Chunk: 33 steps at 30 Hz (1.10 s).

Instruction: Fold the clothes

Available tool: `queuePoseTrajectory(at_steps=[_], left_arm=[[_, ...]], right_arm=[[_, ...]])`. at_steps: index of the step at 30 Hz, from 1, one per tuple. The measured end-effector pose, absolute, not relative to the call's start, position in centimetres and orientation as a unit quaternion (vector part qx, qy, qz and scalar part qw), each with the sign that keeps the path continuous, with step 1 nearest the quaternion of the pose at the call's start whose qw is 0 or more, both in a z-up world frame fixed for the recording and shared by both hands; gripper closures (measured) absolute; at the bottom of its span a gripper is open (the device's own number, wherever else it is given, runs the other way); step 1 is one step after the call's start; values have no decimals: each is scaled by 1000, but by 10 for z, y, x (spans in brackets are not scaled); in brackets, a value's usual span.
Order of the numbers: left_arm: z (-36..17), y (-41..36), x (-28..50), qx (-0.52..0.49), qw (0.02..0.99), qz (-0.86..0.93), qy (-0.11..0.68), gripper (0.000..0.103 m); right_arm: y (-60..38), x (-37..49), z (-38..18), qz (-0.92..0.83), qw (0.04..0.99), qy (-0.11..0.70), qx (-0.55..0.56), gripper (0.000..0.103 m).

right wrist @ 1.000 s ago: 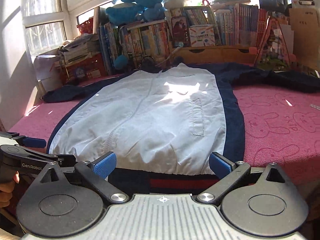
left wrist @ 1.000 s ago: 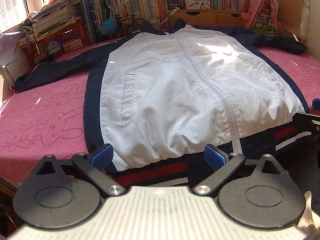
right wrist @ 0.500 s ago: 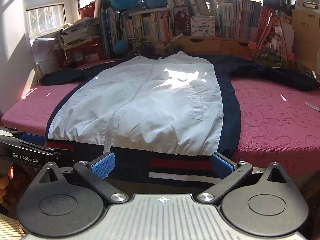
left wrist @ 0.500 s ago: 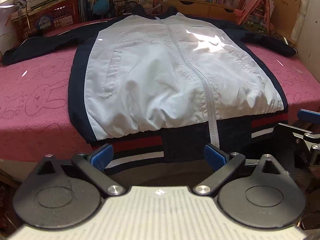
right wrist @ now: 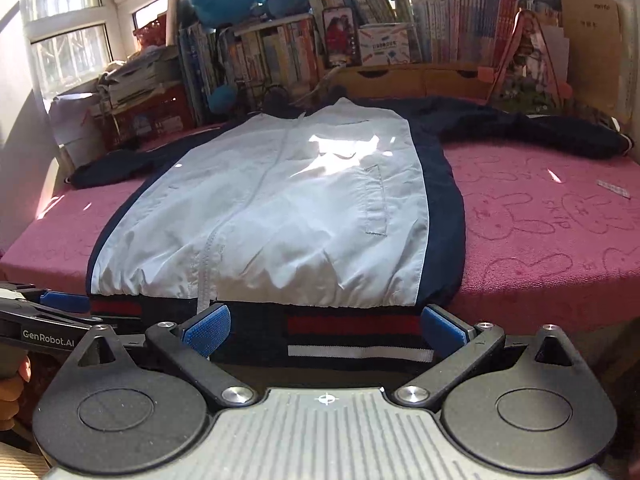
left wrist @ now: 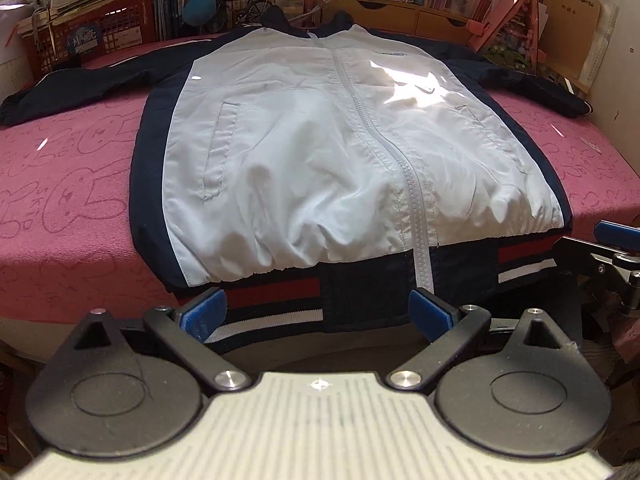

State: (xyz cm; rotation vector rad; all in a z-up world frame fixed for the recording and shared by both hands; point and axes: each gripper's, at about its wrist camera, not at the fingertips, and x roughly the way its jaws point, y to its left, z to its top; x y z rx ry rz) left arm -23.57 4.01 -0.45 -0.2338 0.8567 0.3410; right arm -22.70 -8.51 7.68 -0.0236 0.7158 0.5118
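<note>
The jacket [left wrist: 320,168] lies flat, zipped, front up on the pink bench [left wrist: 60,200], hem hanging over the near edge. Compared with a second ago, both grippers, left [left wrist: 316,312] and right [right wrist: 324,326], sit lower and further back at the hem, fingers wide and empty.

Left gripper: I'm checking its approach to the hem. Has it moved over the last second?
Yes. The left gripper has backed off and dropped: its pads, earlier over the jacket, now sit by the striped hem at the table edge.
</note>
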Motion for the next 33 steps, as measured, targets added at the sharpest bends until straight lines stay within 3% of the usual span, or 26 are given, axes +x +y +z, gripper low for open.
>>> queuePoseTrajectory(at_steps=[9, 21, 33], left_arm=[[28, 97, -183, -71, 903, 206, 370, 4], [24, 281, -171, -105, 857, 357, 356, 4], [-3, 394, -175, -120, 806, 459, 354, 4]], right_arm=[[-57, -155, 101, 255, 918, 295, -74, 0], [-161, -4, 102, 102, 949, 297, 37, 0], [-261, 92, 62, -31, 946, 308, 97, 0]])
